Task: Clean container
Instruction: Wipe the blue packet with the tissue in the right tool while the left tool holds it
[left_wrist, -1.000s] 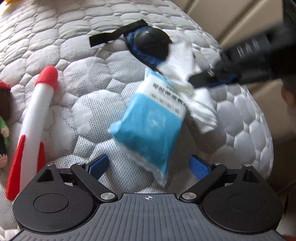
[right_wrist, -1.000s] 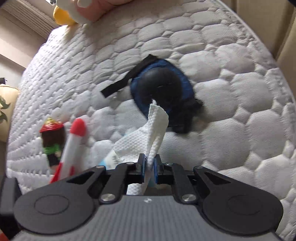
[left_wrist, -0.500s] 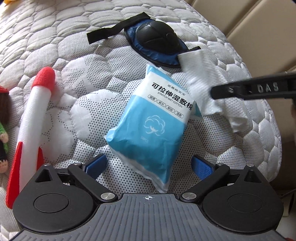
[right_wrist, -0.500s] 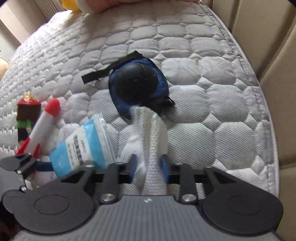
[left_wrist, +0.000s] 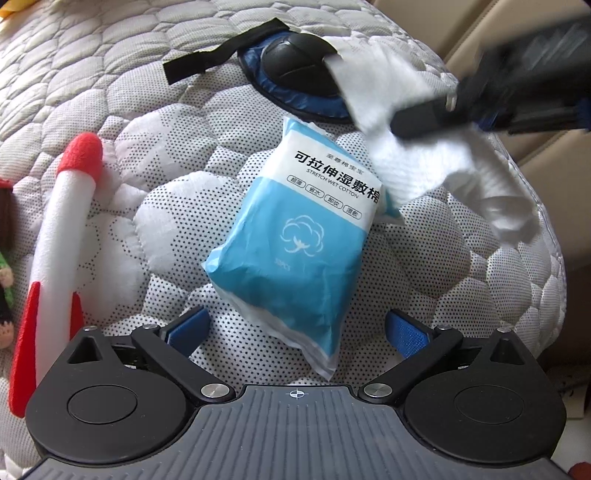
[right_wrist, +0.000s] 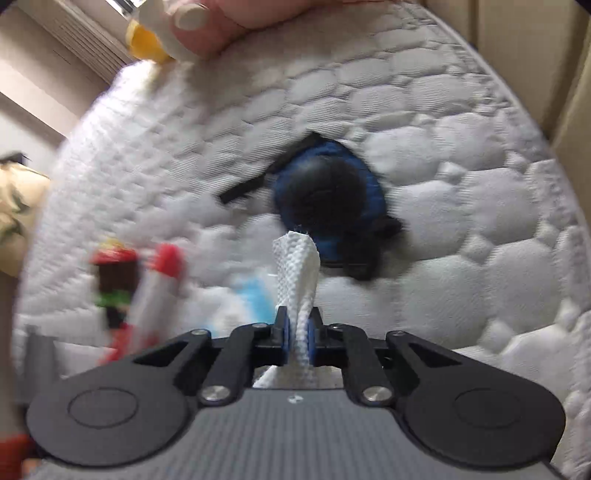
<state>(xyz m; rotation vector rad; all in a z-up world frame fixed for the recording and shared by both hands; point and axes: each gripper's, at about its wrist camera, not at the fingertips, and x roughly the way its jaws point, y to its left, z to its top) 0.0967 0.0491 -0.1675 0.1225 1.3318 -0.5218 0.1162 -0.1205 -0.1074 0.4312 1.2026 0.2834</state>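
Here the right gripper (right_wrist: 298, 334) pinches a white wipe (right_wrist: 299, 280) pointing upward lengthwise; left gripper (left_wrist: 295, 328) gapes.

The right gripper (left_wrist: 424, 120) is showing up as a dark smear in the left wrist view, so its jaws aren't readable there. The white wipe (left_wrist: 399, 122) is covering the right side of the blue-and-black case (left_wrist: 291, 70). The doll (left_wrist: 5, 258) is getting chopped off by the left edge. The right wrist view is looking smeary all over: the rocket toy (right_wrist: 155, 291) and the wipes pack (right_wrist: 255, 295) are just colour blobs (label totally unreadable).
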